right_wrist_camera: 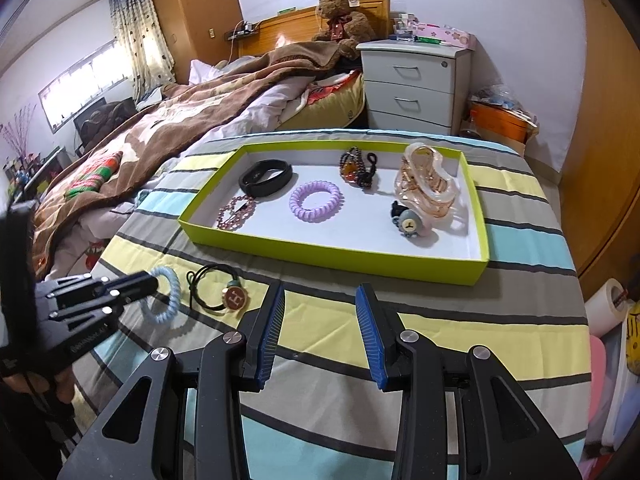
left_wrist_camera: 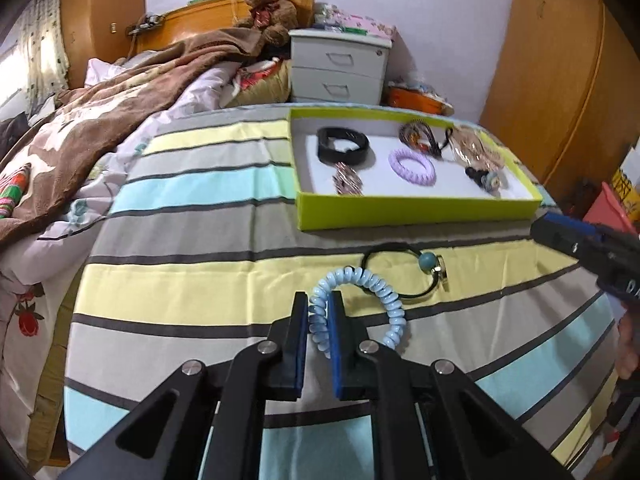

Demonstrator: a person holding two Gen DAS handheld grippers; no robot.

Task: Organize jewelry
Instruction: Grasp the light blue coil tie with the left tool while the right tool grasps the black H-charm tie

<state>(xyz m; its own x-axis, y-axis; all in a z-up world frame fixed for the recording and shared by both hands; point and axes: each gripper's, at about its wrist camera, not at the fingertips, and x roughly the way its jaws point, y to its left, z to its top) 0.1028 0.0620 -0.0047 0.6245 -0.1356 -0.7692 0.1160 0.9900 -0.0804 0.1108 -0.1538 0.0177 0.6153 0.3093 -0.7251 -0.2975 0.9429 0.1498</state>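
My left gripper [left_wrist_camera: 319,300] is shut on a light blue spiral hair tie [left_wrist_camera: 380,292] just above the striped bedsheet; it also shows in the right wrist view [right_wrist_camera: 170,280]. A black hair elastic with a round charm [left_wrist_camera: 436,270] lies just beyond it [right_wrist_camera: 234,298]. The lime-green tray [left_wrist_camera: 416,210] holds a black band [left_wrist_camera: 342,146], a purple spiral tie [left_wrist_camera: 412,166], a pink beaded piece [left_wrist_camera: 348,182], a dark beaded bracelet [left_wrist_camera: 420,136], a clear pink claw clip [right_wrist_camera: 426,184] and a small bow tie [right_wrist_camera: 408,222]. My right gripper [right_wrist_camera: 320,300] is open and empty, in front of the tray.
A brown blanket [right_wrist_camera: 160,120] and rumpled bedding lie to the left. A white nightstand [right_wrist_camera: 416,80] and teddy bear [right_wrist_camera: 344,12] stand behind. A wooden wardrobe [right_wrist_camera: 608,120] is on the right, with a tape roll [right_wrist_camera: 606,308] below it.
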